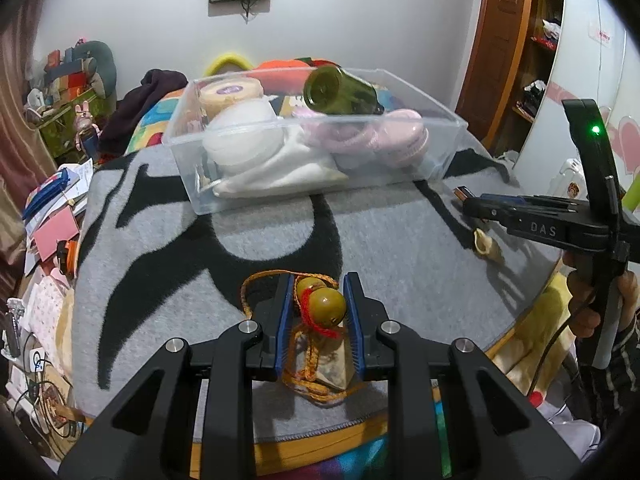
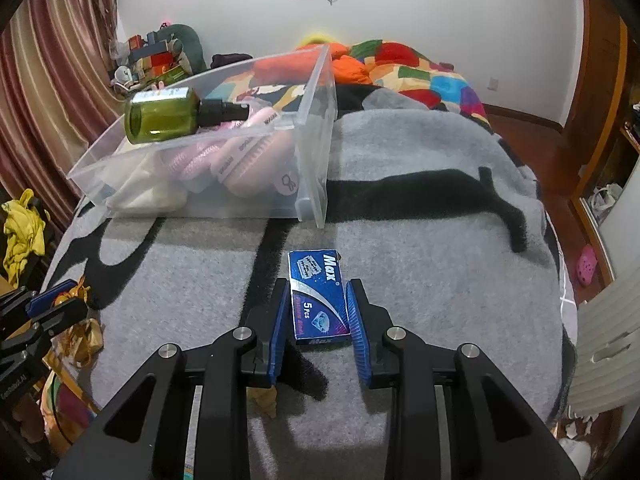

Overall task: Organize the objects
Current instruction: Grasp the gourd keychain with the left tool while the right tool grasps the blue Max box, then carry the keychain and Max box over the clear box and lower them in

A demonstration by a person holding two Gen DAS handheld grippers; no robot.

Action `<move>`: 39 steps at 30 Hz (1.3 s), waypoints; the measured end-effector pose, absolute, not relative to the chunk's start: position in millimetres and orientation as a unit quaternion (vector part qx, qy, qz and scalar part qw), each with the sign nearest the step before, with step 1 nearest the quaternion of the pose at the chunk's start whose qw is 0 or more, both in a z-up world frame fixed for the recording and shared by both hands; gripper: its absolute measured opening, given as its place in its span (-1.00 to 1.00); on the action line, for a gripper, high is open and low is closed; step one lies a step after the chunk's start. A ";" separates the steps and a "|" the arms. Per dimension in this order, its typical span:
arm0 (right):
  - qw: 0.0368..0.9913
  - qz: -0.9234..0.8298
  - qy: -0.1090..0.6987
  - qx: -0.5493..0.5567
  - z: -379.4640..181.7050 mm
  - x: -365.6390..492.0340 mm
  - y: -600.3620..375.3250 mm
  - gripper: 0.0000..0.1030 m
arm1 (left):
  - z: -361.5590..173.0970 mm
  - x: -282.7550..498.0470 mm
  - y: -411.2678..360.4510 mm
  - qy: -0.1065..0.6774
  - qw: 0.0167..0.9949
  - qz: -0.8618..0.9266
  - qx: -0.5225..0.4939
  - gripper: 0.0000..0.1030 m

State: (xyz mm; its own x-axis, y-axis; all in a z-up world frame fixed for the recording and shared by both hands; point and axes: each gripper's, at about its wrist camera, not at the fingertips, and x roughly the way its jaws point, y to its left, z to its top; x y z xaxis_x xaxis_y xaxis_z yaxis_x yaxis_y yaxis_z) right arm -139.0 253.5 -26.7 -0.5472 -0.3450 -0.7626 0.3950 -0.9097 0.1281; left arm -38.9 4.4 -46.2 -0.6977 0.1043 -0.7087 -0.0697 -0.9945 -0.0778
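Left gripper [image 1: 320,312] is closed on a small gourd charm [image 1: 325,307] with orange cord, near edge of the grey blanket [image 1: 180,248]. Right gripper [image 2: 318,312] is clamped on a blue razor-blade box [image 2: 318,298], also near. The clear bin [image 1: 256,152], farther back, holds a green bottle [image 1: 340,90] atop pink items.

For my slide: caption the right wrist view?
Right gripper closed on blue razor-blade box before clear bin.
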 end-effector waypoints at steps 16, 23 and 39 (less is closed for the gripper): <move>0.225 -0.894 0.027 0.386 8.9 -128.3 248.5 -0.50 | -12.7 -43.8 -9.8 -0.035 0.029 0.940 -0.338 -0.53; 0.230 -0.901 0.031 0.367 23.7 -130.0 244.1 -0.50 | 3.2 -47.0 -18.5 -0.034 0.022 0.947 -0.318 -0.53; 0.238 -0.913 0.029 0.329 52.8 -139.5 234.8 -0.50 | 44.6 -67.1 -27.9 -0.038 0.023 0.963 -0.265 -0.53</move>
State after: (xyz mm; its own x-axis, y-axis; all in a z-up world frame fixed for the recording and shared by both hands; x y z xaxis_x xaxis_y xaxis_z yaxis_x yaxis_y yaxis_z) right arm -139.5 234.8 52.8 -0.6701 -0.4161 -0.6147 0.4536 -0.8850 0.1046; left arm -67.1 -27.9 44.6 -0.8585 0.0638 -0.5088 -0.0239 -0.9961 -0.0846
